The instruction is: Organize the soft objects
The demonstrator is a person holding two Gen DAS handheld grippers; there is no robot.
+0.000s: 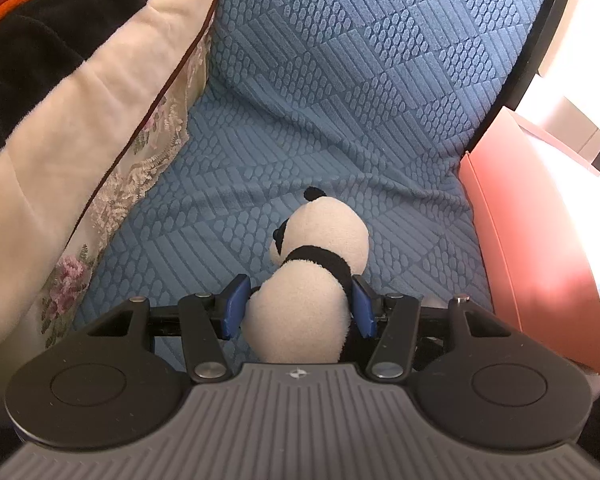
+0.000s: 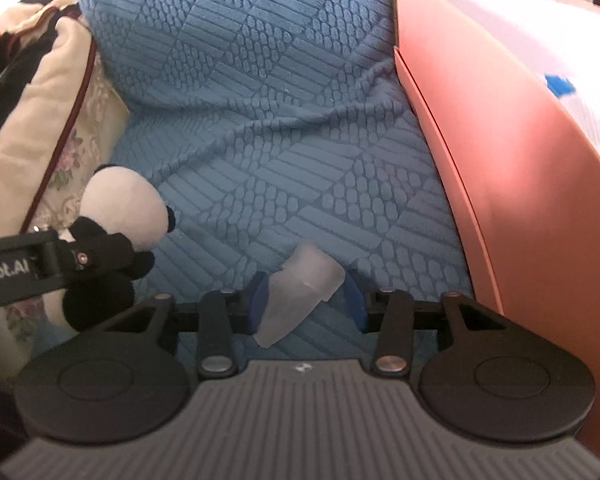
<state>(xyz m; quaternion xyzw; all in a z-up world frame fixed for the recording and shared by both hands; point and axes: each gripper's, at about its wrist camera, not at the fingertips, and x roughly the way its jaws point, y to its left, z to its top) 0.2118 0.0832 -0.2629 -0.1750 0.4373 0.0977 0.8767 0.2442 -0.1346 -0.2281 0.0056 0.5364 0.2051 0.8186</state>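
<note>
The only writing that reads is white lettering on the black arm of the left gripper [image 2: 100,264] as it crosses the right wrist view: "obot.AI", its start cut off by the picture's edge. A small white emblem sits on each grey ribbed gripper body, too small to make out.

The left gripper's jaws stand partly apart and press their blue pads [image 1: 233,309] against both sides of a small plush panda with a cream fuzzy body and black ears and limbs [image 1: 318,268]. It is held upright over the blue seat cover with a raised quilted pattern of bars and ovals [image 1: 340,100], near the seat's front edge, its head turned away from the camera.

The right gripper [image 2: 306,304] has its jaws partly apart around a pale, translucent, soft-looking wedge-shaped piece [image 2: 300,288]. The piece lies tilted between the blue pads, touching the left one; whether the right pad presses on it I cannot tell. It sits over the front middle of the seat, well right of the panda.

At the seat's left edge leans a cream cushion with a floral lace border and dark red piping [image 1: 112,184], with a black, white and orange fleece blanket [image 1: 40,40] over it. At the right edge stands a smooth salmon-pink box-like panel [image 2: 520,160]
</note>
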